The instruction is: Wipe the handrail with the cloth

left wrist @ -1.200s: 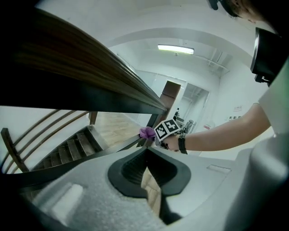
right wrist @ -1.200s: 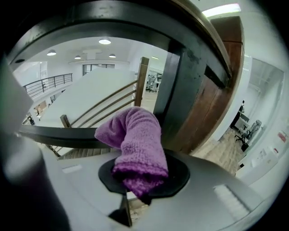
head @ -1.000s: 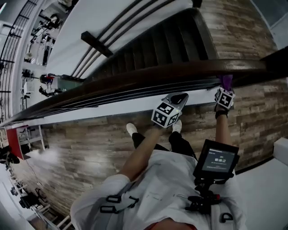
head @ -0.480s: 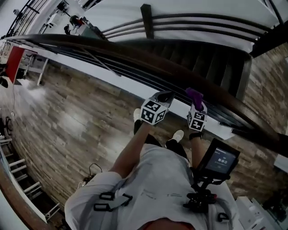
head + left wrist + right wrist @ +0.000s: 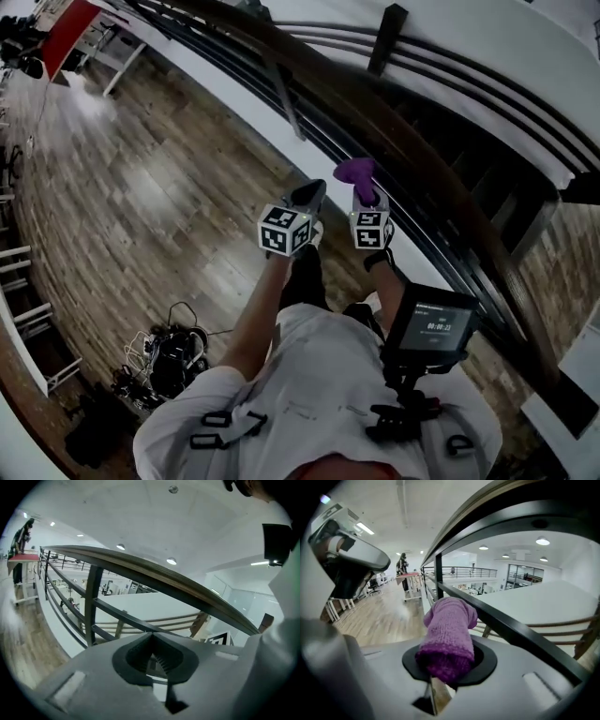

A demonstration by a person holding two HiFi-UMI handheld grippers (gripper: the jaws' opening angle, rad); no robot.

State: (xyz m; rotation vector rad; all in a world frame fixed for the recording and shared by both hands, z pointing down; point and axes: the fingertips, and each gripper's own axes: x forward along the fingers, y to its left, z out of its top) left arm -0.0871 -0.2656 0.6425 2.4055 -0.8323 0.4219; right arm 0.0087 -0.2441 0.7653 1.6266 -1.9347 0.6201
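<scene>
The dark wooden handrail [image 5: 441,187] runs diagonally from upper left to lower right, above black metal bars. My right gripper [image 5: 361,192] is shut on a purple knitted cloth [image 5: 356,172], which sticks out of the jaws below the rail. In the right gripper view the cloth [image 5: 449,632] stands in the right gripper [image 5: 444,670], beside a black bar [image 5: 511,629] and under the handrail [image 5: 487,508]. My left gripper [image 5: 307,197] is just left of it, shut and holding nothing. In the left gripper view the left gripper [image 5: 152,657] points at the handrail [image 5: 154,576] from below.
Beyond the railing a staircase [image 5: 497,202] goes down. A heap of cables and gear [image 5: 159,361] lies on the wooden floor at lower left. A red table [image 5: 70,23] stands far left. A screen device [image 5: 431,328] hangs on the person's chest. A distant person [image 5: 401,564] stands by a table.
The view has swung, so the handrail now runs diagonally. Both grippers have come away from the rail toward the floor side. The cloth, earlier at the handrail, now sits below it.
</scene>
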